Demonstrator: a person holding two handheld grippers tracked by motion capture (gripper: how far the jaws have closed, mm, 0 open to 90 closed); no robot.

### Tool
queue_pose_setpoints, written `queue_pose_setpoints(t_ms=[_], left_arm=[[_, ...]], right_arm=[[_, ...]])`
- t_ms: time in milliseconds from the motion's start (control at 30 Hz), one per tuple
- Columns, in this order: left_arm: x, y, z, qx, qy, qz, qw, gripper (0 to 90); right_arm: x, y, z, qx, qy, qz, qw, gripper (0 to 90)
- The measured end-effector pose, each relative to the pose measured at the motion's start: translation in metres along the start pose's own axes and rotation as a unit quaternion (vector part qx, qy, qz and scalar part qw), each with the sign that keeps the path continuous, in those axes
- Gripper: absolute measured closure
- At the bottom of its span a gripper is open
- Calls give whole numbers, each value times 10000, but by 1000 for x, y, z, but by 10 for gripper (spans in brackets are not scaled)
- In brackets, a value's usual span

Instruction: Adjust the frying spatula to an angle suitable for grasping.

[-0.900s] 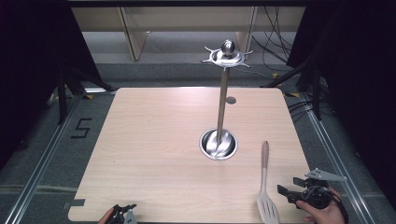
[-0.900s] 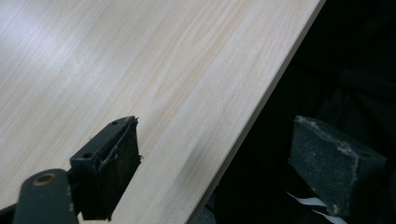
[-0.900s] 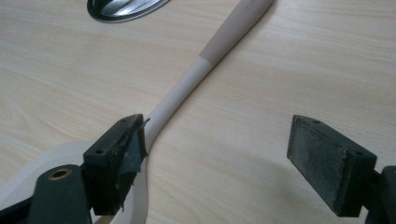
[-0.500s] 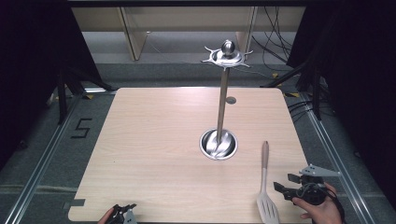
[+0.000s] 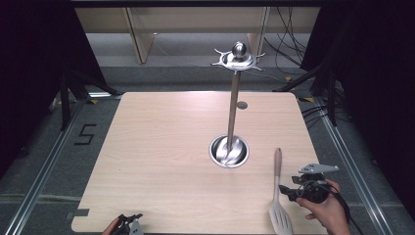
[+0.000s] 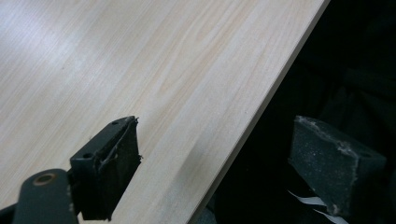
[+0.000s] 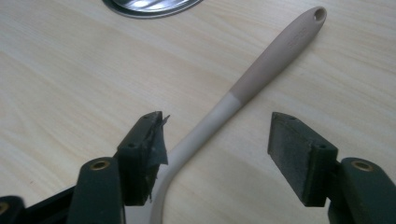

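Since the earlier frame the right claw (image 5: 288, 192) has slid in toward the spatula (image 5: 277, 188) from the right, and it now sits just beside the neck of the handle; the left claw (image 5: 128, 222) has kept its place at the near edge.

At the left, that left claw hangs over the front edge of the tabletop (image 5: 161, 147), its jaws spread wide with nothing between them: one pad (image 6: 116, 172) is above the pale wood, the other past the edge over the dark floor.

In the middle stands a tall metal utensil stand (image 5: 232, 112), its round base (image 5: 229, 151) on the wood and its ring of hooks (image 5: 237, 59) at the top.

To the right of the base lies the spatula, flat on the tabletop, its handle pointing away from the person and its slotted blade (image 5: 280, 220) at the near edge. In the right gripper view the right claw (image 7: 217, 149) stands wide, its jaws either side of the pale neck of the spatula (image 7: 261, 74), with the left pad (image 7: 147, 154) right against it and the other pad clear.
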State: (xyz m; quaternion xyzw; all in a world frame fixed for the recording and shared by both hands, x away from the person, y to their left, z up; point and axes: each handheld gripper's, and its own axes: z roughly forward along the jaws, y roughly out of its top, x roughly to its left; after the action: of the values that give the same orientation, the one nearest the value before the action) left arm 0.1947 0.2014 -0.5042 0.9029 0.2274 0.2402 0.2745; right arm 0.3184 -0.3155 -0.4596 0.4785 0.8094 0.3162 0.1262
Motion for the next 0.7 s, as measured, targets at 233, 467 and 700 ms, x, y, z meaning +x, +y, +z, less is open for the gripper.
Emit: queue_pose_setpoints(t_ms=[233, 467, 700], left_arm=[[1, 0, 0, 9, -64, -32, 10000, 152], [0, 0, -2, -10, -4, -21, 10000, 152], [1, -1, -2, -9, 4, -23, 10000, 152]], right_arm=[[0, 16, 10, 378, 28, 295, 9988, 438], [-2, 28, 31, 661, -210, 134, 9975, 445], [-1, 36, 47, 1001, -201, 272, 9944, 466]])
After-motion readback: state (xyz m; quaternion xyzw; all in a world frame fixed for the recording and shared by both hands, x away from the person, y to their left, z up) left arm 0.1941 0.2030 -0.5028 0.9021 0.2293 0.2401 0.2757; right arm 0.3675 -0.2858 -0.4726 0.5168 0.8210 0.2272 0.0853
